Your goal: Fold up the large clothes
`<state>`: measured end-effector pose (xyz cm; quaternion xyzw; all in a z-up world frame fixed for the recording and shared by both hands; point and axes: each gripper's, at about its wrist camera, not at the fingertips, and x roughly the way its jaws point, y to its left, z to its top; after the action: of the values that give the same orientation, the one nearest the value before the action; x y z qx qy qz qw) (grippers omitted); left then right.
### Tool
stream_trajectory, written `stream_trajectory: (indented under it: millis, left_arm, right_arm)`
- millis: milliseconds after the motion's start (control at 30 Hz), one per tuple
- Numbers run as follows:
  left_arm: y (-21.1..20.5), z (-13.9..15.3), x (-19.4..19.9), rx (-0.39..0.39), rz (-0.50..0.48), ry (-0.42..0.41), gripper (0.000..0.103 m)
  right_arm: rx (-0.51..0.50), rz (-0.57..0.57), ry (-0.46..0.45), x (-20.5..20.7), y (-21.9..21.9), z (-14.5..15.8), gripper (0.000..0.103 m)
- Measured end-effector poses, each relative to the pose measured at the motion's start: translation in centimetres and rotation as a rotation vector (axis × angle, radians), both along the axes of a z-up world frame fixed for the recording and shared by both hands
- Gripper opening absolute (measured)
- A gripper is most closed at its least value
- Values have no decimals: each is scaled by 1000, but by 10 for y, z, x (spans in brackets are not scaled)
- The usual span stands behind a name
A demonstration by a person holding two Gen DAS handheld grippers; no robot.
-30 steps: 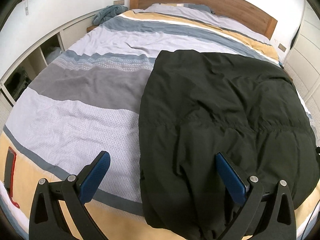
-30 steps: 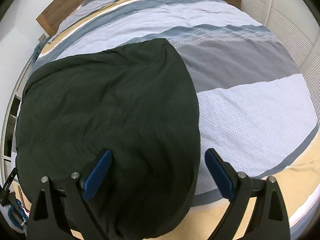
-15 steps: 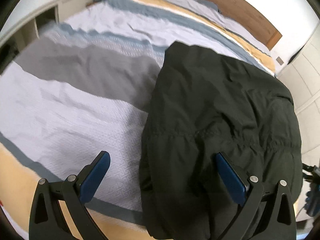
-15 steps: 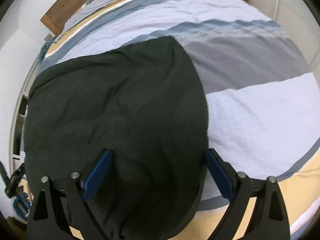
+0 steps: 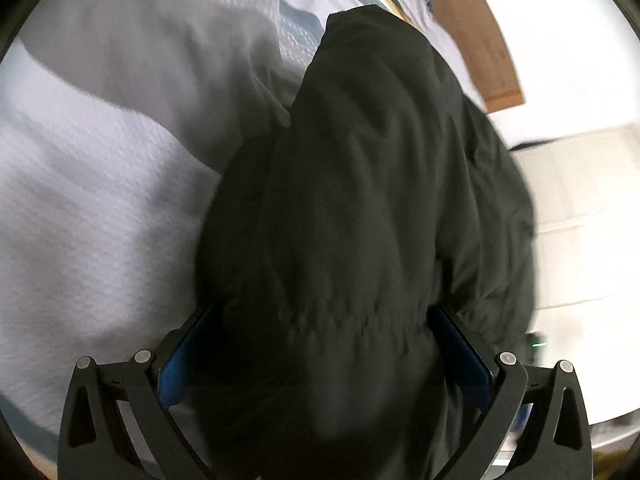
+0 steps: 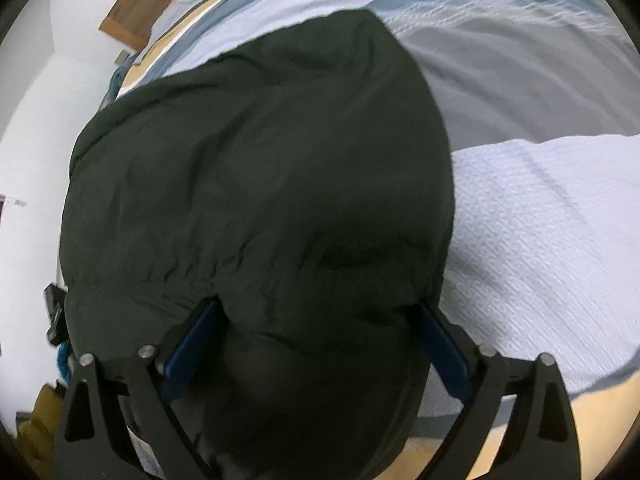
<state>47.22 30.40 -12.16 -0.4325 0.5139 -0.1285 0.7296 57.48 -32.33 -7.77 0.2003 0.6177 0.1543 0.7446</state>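
A dark green padded jacket (image 5: 380, 180) lies lengthwise on the striped bed cover (image 5: 100, 200). Its near end bulges up between the blue pads (image 5: 180, 364) of my left gripper (image 5: 324, 354), whose jaws stand wide and straddle the gathered seam. In the right wrist view the same jacket (image 6: 260, 160) fills the middle. My right gripper (image 6: 320, 346) is down over the jacket's near end. Its jaws are opening, with fabric swelling between the pads (image 6: 444, 352). Both grippers hide the jacket's near hem.
The wooden headboard (image 5: 472, 32) stands at the far end of the bed. White cupboard fronts (image 5: 580, 200) run along one side. Bare bed cover (image 6: 540, 220) stretches beside the jacket. A dark device (image 6: 54, 312) and something blue (image 6: 62, 360) sit off the bed's edge.
Both grippers have sunk and tilted down onto the jacket's near end. The left one also swung across, so the jacket now sits between its pads instead of off to the right.
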Motion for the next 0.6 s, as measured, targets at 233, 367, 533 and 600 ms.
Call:
stream_trajectory:
  millis: [233, 367, 533, 600]
  left_arm:
    - [17, -18, 1, -92, -2, -2, 102]
    - [4, -19, 13, -73, -51, 11, 102]
    - [-13, -22, 22, -181, -82, -22, 102]
    - [-22, -21, 25, -212, -103, -41, 102]
  right_arm:
    - [219, 11, 118, 13, -16, -46, 103]
    - [241, 22, 104, 18, -11, -55, 103]
    - [329, 42, 132, 28, 2, -67, 103]
    - [387, 51, 142, 32, 8, -68, 103]
